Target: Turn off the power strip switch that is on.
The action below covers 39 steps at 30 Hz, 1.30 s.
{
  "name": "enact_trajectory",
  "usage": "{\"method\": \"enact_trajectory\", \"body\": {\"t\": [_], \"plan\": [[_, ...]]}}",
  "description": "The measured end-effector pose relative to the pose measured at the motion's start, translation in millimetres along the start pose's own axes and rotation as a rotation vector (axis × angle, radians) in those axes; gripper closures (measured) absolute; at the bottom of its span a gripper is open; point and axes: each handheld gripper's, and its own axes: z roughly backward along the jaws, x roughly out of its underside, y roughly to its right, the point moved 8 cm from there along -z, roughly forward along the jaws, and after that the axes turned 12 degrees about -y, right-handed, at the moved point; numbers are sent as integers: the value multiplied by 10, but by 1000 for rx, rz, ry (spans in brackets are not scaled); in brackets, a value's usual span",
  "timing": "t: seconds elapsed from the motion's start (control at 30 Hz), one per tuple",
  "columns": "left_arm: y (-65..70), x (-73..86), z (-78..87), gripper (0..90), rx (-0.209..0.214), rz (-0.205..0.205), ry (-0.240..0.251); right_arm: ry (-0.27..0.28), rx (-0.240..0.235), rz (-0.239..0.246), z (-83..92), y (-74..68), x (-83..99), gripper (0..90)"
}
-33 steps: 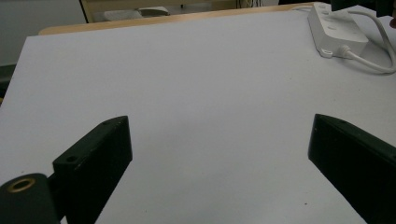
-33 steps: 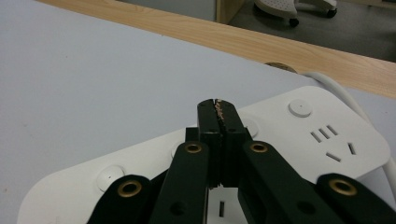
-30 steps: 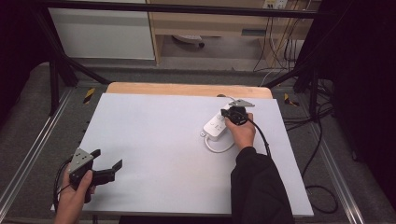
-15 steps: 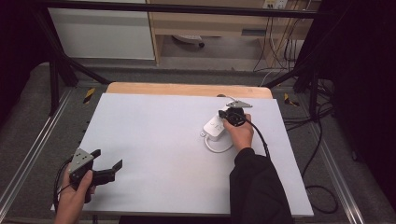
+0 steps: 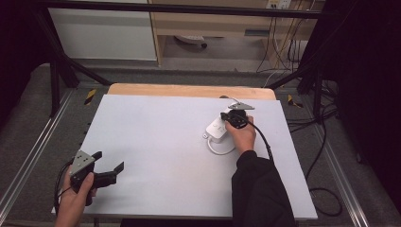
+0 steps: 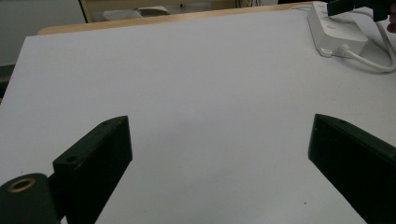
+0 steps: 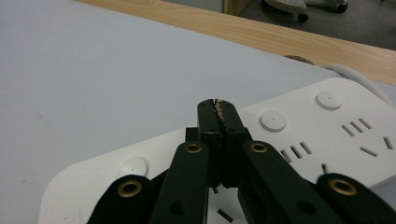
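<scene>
A white power strip with round buttons and several sockets lies at the far right of the white table top. My right gripper is right over it. Its jaws are shut with nothing between them, and the tips hover above the strip between two buttons; I cannot tell if they touch it. My left gripper is held at the near left corner, low over the bare surface. Its jaws stand wide open and empty. The left gripper view has the strip and the right gripper at its top right.
The strip's white cord loops toward the near side beside the right hand. A wooden edge runs along the table's far side. Black frame bars, metal rails and floor cables surround the table.
</scene>
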Motion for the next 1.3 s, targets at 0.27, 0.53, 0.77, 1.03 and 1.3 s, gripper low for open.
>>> {"method": "enact_trajectory", "body": {"t": [0.27, 0.53, 0.77, 1.03, 1.3], "plan": [[2, -3, -4, 62, 0, -1, 1, -1, 9, 1, -16, -22, 25, 900], [9, -6, 9, 62, 4, -2, 4, -8, 30, 3, -18, -4, 47, 900], [14, -7, 9, 62, 3, -4, 4, -20, 24, 12, -8, -2, 51, 900], [5, -5, 4, 62, 1, 0, 3, -10, 10, -11, -21, 2, 44, 900], [8, -6, 7, 62, 3, -2, 4, -12, 11, -14, -22, -1, 40, 900]]}}
